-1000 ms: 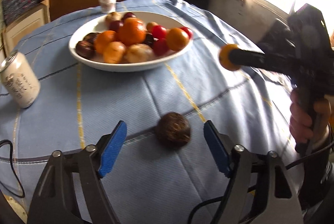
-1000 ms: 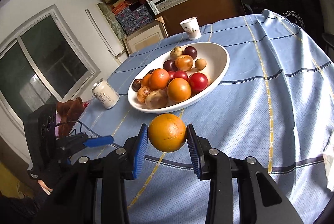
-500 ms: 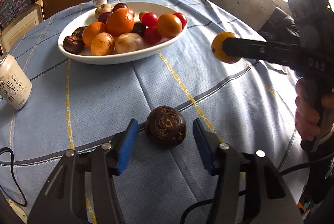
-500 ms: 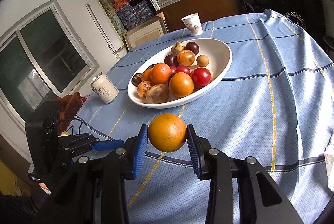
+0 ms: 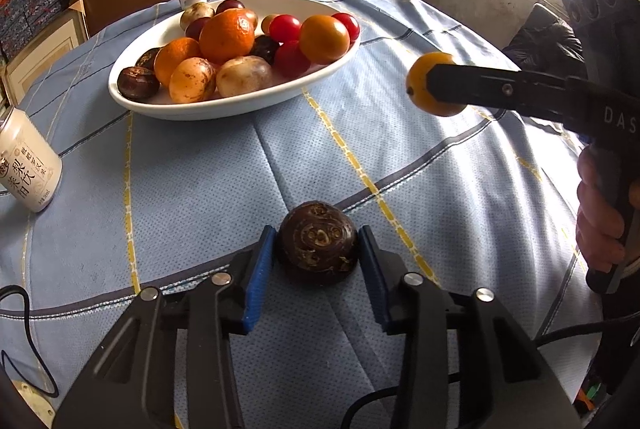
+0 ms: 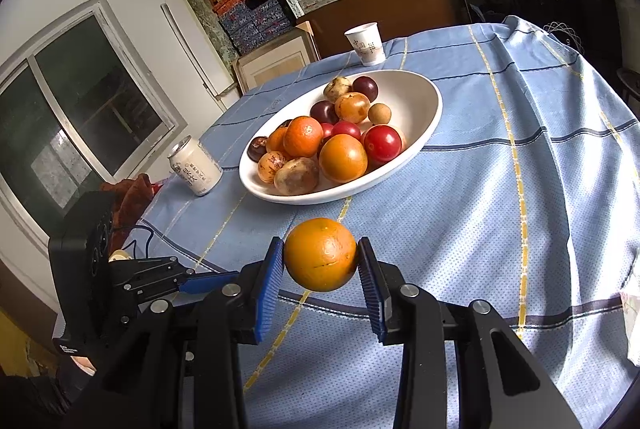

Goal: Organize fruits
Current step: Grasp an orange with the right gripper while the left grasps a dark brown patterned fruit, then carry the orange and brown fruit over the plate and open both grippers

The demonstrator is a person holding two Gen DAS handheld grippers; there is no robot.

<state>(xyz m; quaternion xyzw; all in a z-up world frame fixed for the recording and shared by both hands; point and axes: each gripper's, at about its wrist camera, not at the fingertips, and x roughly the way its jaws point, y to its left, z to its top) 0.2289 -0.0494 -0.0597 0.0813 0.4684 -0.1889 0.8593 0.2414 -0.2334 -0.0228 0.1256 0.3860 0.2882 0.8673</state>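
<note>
Nearly done, by the look of it: the white bowl (image 6: 424,133) already holds a heap of fruit, and only two pieces sit outside it, an orange (image 6: 320,260) pinched between the right gripper (image 6: 321,271)'s blue pads and held in the air short of the bowl, and a dark brown round fruit (image 5: 317,243) on the blue tablecloth (image 5: 200,169) nearer than the bowl, with the left gripper (image 5: 316,269)'s pads pressed against both its sides. Only the left wrist view shows that brown fruit, while the right wrist view alone shows both pads gripping the orange.

table (image 6: 560,189), blue cloth | bowl (image 6: 434,109) | can (image 6: 196,165) | cup (image 6: 366,45) | dark fruit (image 5: 318,243)
</note>
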